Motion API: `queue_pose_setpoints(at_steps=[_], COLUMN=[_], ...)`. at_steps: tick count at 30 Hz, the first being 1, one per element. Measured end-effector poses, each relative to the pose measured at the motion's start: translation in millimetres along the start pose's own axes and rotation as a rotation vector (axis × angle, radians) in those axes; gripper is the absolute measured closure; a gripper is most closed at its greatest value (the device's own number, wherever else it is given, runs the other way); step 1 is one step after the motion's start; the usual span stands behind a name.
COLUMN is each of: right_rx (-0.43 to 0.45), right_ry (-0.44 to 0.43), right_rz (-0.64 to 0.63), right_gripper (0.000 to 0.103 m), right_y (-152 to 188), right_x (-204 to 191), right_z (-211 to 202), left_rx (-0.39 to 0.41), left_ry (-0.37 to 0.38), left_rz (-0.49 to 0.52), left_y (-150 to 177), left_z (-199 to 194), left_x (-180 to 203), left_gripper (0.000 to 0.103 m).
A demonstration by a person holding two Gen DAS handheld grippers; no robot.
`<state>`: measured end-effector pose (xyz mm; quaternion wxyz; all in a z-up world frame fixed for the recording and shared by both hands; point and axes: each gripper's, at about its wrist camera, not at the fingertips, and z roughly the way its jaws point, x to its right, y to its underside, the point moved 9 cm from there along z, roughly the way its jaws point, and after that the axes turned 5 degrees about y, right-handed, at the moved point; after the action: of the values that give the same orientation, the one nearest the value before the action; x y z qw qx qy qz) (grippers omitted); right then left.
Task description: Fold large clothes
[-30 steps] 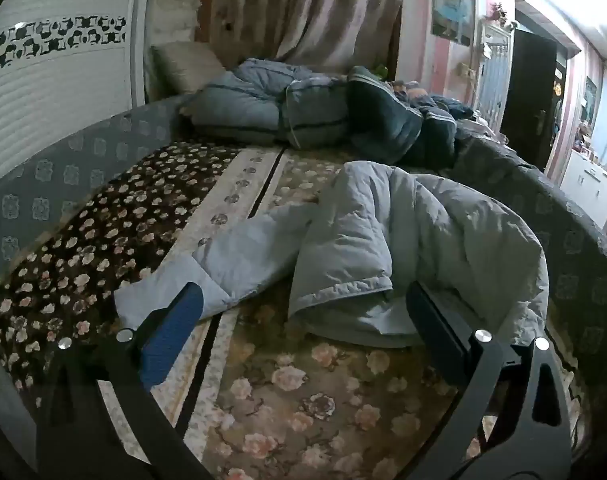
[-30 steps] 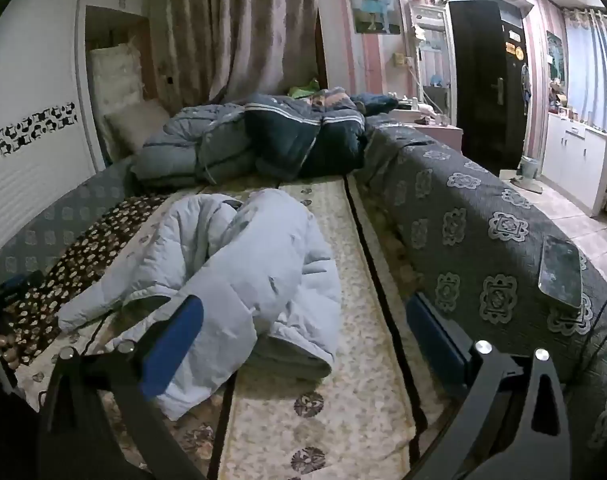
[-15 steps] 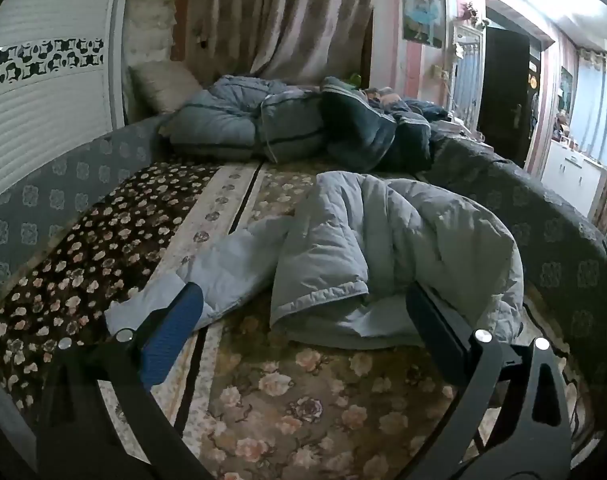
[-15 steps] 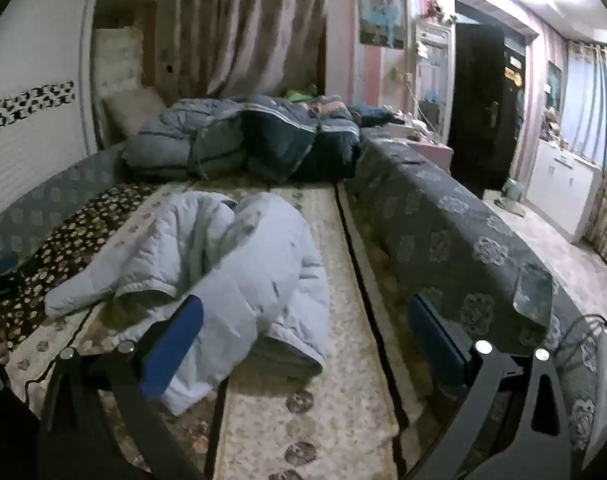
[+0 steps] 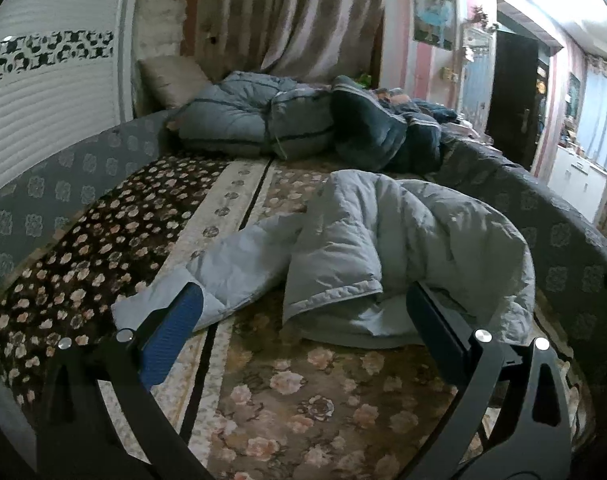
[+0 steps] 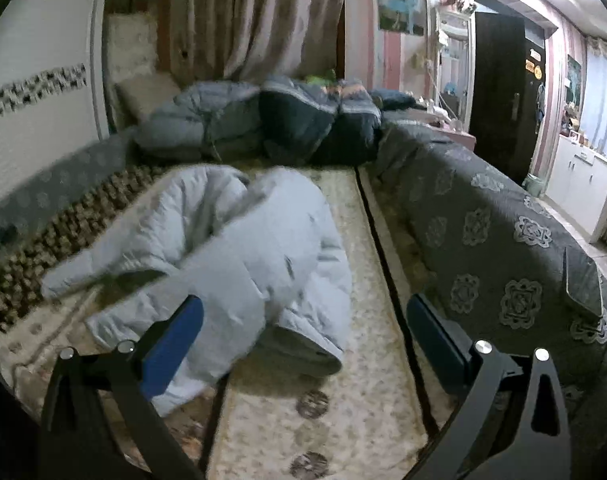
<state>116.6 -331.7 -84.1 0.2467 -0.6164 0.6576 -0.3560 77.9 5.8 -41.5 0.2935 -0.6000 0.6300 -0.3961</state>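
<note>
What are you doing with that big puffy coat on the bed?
A person holds a gripper in each hand and is about to fold it. The light blue puffer coat lies crumpled on the flowery bedspread, one sleeve stretched out to the side. The left gripper and right gripper are both open, hovering near the coat, holding nothing. No folding has started.

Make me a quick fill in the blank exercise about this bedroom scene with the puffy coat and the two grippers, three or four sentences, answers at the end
1. The light blue puffer coat lies crumpled on the floral ____.
2. Both the left gripper and the right gripper are ____ and hold nothing.
3. In the left wrist view, one coat sleeve stretches out toward the ____ finger.
4. The folded quilts are piled in front of the ____.

Missing words: bedspread; open; blue; curtain
</note>
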Motion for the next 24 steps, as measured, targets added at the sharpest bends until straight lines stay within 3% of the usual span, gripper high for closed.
queue_pose_setpoints(at_steps=[4,13,24], right_rx=[0.023,0.01,-0.009], right_ry=[-0.039,-0.03,-0.017], right_rz=[0.026,0.018,0.063], right_gripper=[0.002,0.002,0.002], right_y=[-4.0,4.5,7.4], right_x=[-0.1,7.2,15.6], right_z=[-7.7,-11.3,-10.6], left_rx=[0.001,0.043,0.024], left_ry=[-0.01,-0.008,-0.035], left_rz=[0.002,0.085,0.027], left_y=[-0.2,-3.6,-0.3], left_z=[4.1,-6.6,-10.7], left_x=[3.1,25.0,4.5], left_gripper=[0.003,0.003,0.003])
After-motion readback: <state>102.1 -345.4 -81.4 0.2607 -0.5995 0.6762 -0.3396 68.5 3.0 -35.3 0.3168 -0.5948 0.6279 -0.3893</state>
